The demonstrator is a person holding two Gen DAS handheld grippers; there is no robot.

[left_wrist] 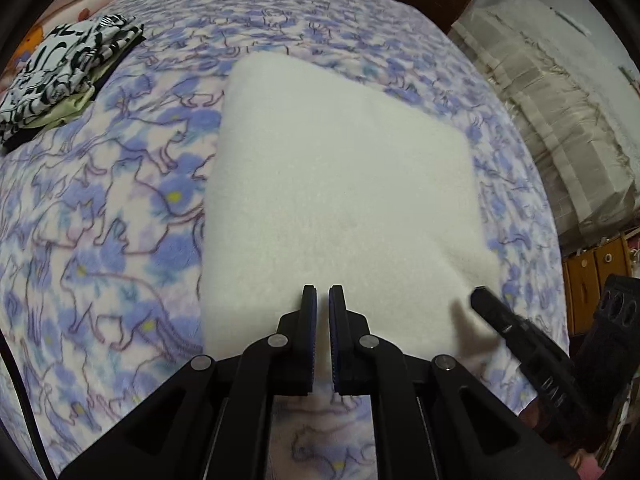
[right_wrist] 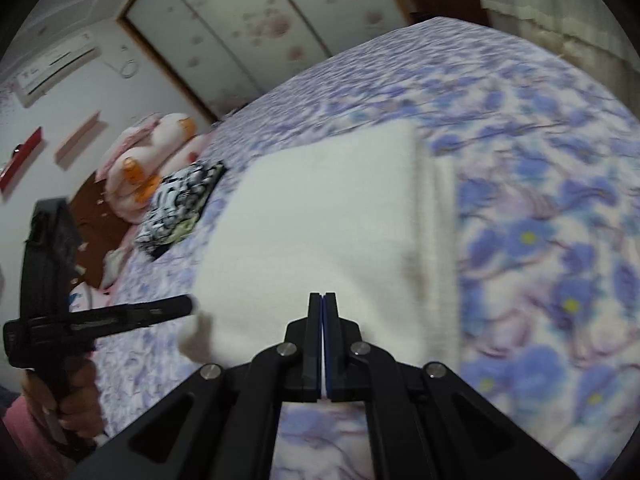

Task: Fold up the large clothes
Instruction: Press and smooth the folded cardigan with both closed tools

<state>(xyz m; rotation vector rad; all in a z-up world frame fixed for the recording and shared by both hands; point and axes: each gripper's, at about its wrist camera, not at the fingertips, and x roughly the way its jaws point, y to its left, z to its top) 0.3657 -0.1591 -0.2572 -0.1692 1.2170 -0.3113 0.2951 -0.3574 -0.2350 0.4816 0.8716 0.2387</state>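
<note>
Left gripper (left_wrist: 322,289) black and hard, blue pads nearly touching, pinching the near edge of the cloth (left_wrist: 340,184). Right gripper (right_wrist: 323,295) clamped on the same soft white cloth, a thin white sliver between its pads. Cloth fuzzy, folded square, flat on the fleecy purple flower blanket (left_wrist: 100,208). Far back, black-and-white folded pile (left_wrist: 60,68), blurry. Blanket edges cut off.

White folded blanket (left_wrist: 344,200) laid on flowered bedspread (left_wrist: 100,208); left gripper (left_wrist: 322,294) held closed above near edge; patterned clothes (left_wrist: 60,72) stacked far left.
</note>
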